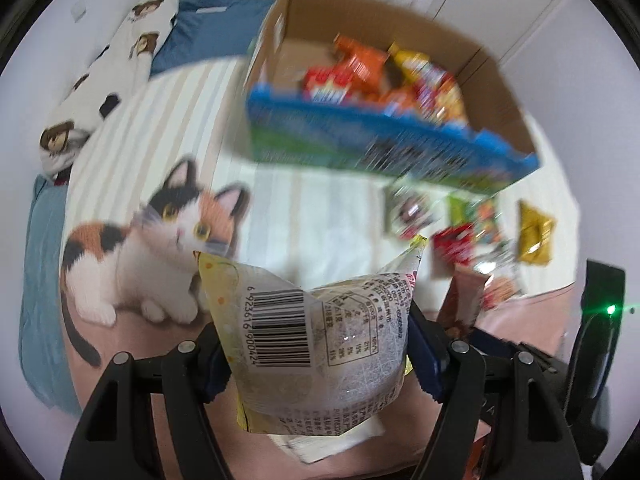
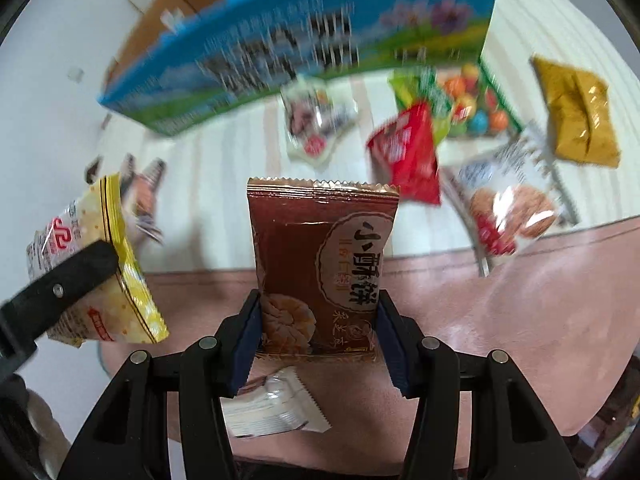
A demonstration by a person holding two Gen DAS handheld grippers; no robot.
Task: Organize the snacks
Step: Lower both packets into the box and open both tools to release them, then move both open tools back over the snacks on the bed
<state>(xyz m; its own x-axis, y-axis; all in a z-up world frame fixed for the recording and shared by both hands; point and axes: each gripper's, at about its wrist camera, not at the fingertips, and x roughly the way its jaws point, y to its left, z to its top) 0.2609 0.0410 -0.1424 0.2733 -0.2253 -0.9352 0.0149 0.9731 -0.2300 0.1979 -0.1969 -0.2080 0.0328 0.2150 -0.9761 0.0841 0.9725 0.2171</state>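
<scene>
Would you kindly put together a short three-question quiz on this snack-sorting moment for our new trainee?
1. True or false: the left gripper is empty.
2. Which packet does the right gripper hold? A) red packet B) brown biscuit packet C) mustard-yellow packet
3. Fill in: the cardboard box on the striped bedspread already holds ____.

Key:
1. False; its fingers clamp a yellow-edged packet with a barcode.
2. B.
3. Snacks, mostly orange and red packets.

Left tool (image 1: 320, 364), right tool (image 2: 318, 340): black arms, silver rivets, navy pads.
</scene>
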